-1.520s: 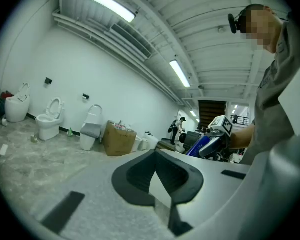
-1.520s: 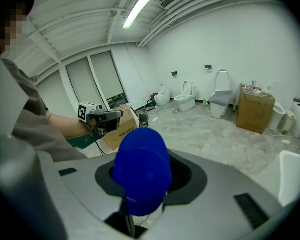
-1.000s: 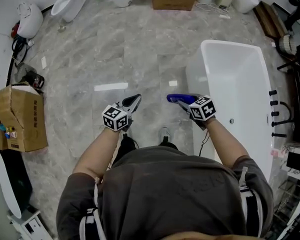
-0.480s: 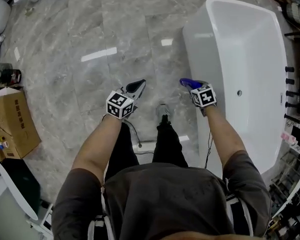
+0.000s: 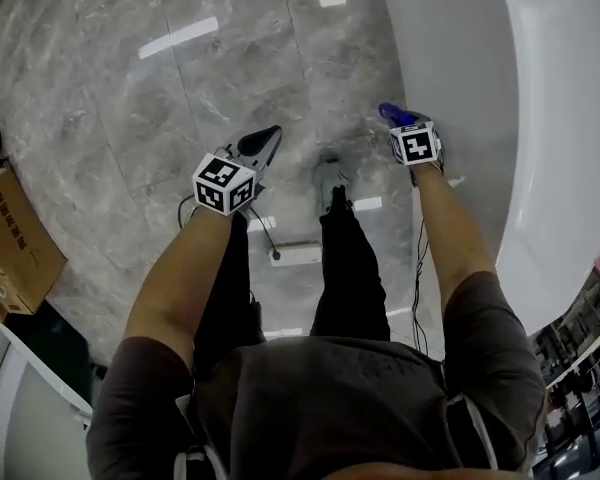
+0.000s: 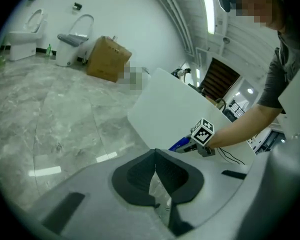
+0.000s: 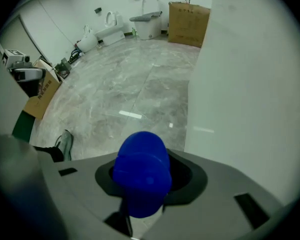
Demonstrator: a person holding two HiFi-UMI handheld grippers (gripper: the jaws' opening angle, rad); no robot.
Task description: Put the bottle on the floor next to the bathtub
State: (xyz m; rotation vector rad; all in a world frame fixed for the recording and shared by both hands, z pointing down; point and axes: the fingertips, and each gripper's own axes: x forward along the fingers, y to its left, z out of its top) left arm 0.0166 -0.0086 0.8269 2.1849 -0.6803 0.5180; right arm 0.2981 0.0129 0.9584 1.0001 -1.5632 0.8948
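A blue bottle (image 7: pixel 141 171) sits between the jaws of my right gripper (image 7: pixel 142 186), which is shut on it and points steeply down at the grey marble floor (image 5: pixel 230 78). In the head view the bottle (image 5: pixel 399 116) hangs close beside the white bathtub's (image 5: pixel 500 118) outer wall. The left gripper view catches the bottle (image 6: pixel 180 144) too, in front of the tub (image 6: pixel 165 104). My left gripper (image 5: pixel 265 140) is shut with nothing in it, low over the floor to the left of my legs.
My grey shoe (image 5: pixel 330 180) stands on the floor between the two grippers. A cardboard box (image 5: pixel 10 238) sits at the left edge. Toilets (image 6: pixel 70 36) and another box (image 6: pixel 107 59) line the far wall. The tub wall (image 7: pixel 250 84) fills the right side.
Both grippers have sunk toward the floor, the right one still carrying the bottle. The head camera has dropped too, so floor and tub look larger.
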